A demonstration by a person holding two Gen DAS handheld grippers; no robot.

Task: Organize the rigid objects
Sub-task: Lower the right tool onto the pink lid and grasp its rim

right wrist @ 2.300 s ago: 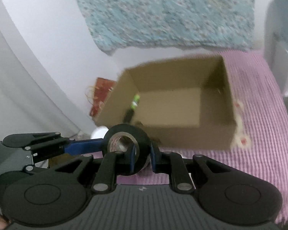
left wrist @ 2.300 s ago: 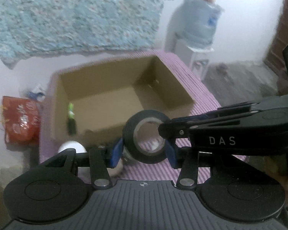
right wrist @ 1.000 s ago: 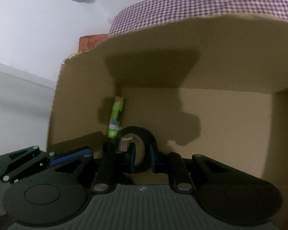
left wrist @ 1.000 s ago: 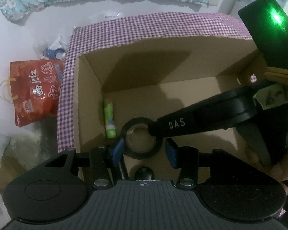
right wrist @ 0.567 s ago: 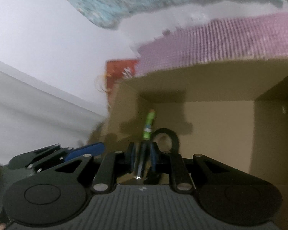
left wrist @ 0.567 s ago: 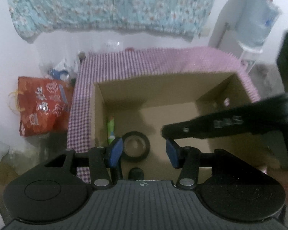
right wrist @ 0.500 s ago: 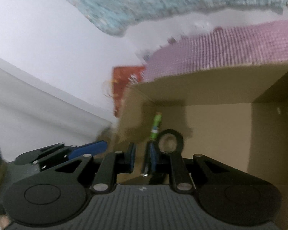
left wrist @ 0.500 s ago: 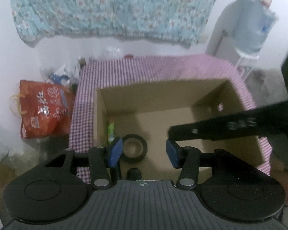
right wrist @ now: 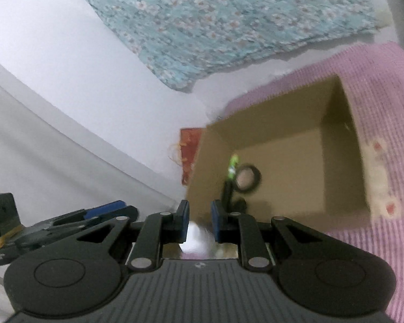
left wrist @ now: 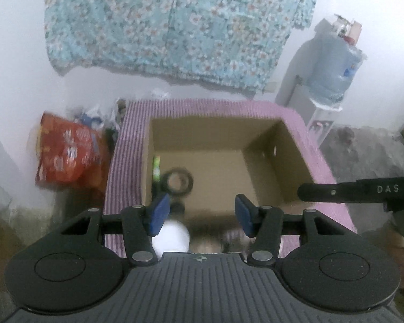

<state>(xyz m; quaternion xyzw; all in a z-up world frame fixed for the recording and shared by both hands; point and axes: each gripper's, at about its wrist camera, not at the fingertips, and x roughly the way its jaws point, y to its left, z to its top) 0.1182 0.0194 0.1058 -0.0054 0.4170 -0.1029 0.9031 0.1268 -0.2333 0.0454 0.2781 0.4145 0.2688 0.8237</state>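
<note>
Cardboard box (left wrist: pixel 282 150) on the checked cloth (left wrist: pixel 126 145) holds the tape roll (left wrist: pixel 178 181), lying flat. Both grippers are empty, jaws parted. A white object (left wrist: pixel 172 235) sits just below the left gripper (left wrist: pixel 202 214), nearer than the right gripper (right wrist: pixel 199 222).

Home rm; floral curtain (left wrist: pixel 175 24); water dispenser (left wrist: pixel 334 64); gingham tablecloth (left wrist: pixel 126 161).

Black tape roll (left wrist: pixel 179 181) (right wrist: pixel 247 179) — flat in carton (left wrist: pixel 288 158) (right wrist: pixel 282 150)
</note>
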